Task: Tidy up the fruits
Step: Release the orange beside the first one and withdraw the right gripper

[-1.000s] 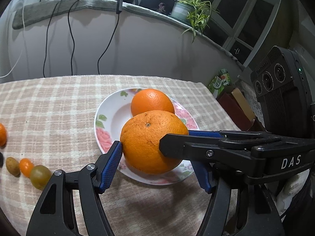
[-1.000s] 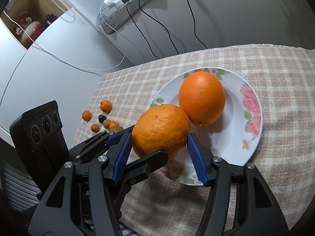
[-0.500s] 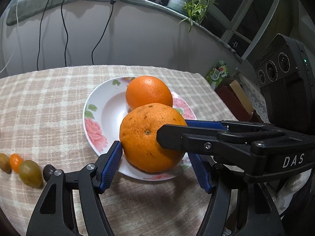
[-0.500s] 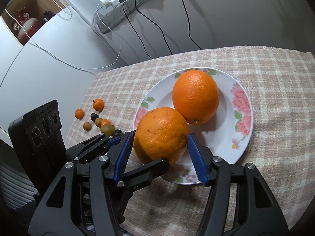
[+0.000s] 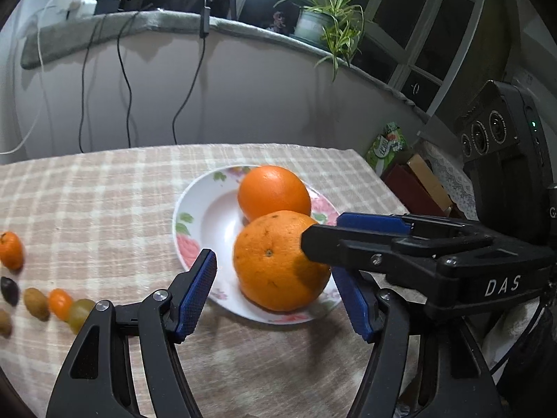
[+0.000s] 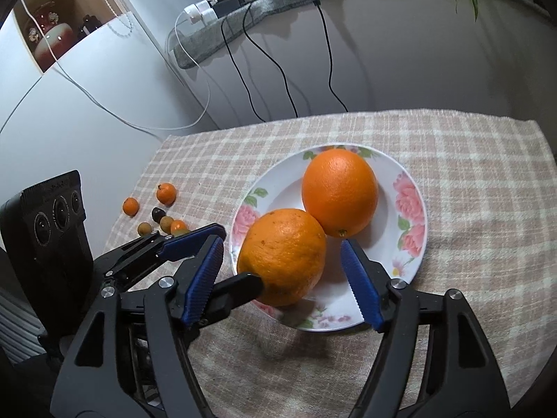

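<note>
A floral white plate (image 5: 198, 223) (image 6: 410, 244) holds two oranges. The near, rougher orange (image 5: 278, 261) (image 6: 285, 254) rests on the plate's front edge against the smooth far orange (image 5: 275, 191) (image 6: 339, 191). My left gripper (image 5: 275, 292) is open around the near orange, with gaps to both blue pads. My right gripper (image 6: 282, 278) is also open around it, pads apart from the skin. Each gripper's fingers cross the other's view.
Several small fruits (image 5: 41, 299) (image 6: 163, 216), orange, brown, dark and green, lie on the checked tablecloth (image 5: 104, 191) left of the plate. Boxes (image 5: 414, 184) stand past the table's right edge. A wall with hanging cables is behind.
Both grippers have opened and let go of the near orange, which now rests on the plate. Both have drawn back slightly.
</note>
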A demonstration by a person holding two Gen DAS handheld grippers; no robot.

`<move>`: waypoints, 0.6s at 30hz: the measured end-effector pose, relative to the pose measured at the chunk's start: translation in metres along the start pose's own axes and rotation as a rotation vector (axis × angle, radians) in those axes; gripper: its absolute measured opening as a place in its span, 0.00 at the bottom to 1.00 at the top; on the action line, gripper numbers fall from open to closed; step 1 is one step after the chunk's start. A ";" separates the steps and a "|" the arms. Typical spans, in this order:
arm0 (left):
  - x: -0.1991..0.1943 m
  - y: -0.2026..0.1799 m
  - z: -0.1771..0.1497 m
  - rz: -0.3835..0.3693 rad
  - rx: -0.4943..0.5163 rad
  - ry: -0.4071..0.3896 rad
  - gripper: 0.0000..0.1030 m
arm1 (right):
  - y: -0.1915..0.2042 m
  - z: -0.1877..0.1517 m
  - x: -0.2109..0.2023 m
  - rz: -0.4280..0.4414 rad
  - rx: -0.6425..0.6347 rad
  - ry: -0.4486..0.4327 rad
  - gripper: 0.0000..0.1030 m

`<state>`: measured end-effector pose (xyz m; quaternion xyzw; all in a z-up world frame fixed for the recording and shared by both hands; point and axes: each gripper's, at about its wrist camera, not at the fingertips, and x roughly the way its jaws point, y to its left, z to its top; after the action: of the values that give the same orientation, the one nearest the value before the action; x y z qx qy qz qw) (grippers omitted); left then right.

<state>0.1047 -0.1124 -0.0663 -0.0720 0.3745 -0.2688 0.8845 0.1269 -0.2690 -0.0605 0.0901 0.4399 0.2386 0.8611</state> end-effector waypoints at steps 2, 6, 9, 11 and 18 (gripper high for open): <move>-0.003 0.003 -0.001 0.008 -0.002 -0.004 0.66 | 0.003 0.000 -0.001 0.002 -0.010 -0.008 0.72; -0.010 0.009 -0.006 0.023 -0.004 -0.012 0.66 | 0.011 0.000 -0.004 -0.010 -0.035 -0.029 0.72; -0.017 0.014 -0.011 0.044 0.002 -0.017 0.66 | 0.016 0.001 -0.007 -0.011 -0.052 -0.047 0.72; -0.022 0.019 -0.015 0.064 0.011 -0.022 0.66 | 0.020 0.001 -0.009 -0.008 -0.065 -0.060 0.72; -0.047 0.049 -0.030 0.151 -0.025 -0.044 0.66 | 0.039 -0.001 -0.006 0.018 -0.121 -0.087 0.72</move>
<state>0.0774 -0.0435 -0.0743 -0.0606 0.3625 -0.1947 0.9094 0.1102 -0.2384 -0.0425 0.0523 0.3863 0.2683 0.8809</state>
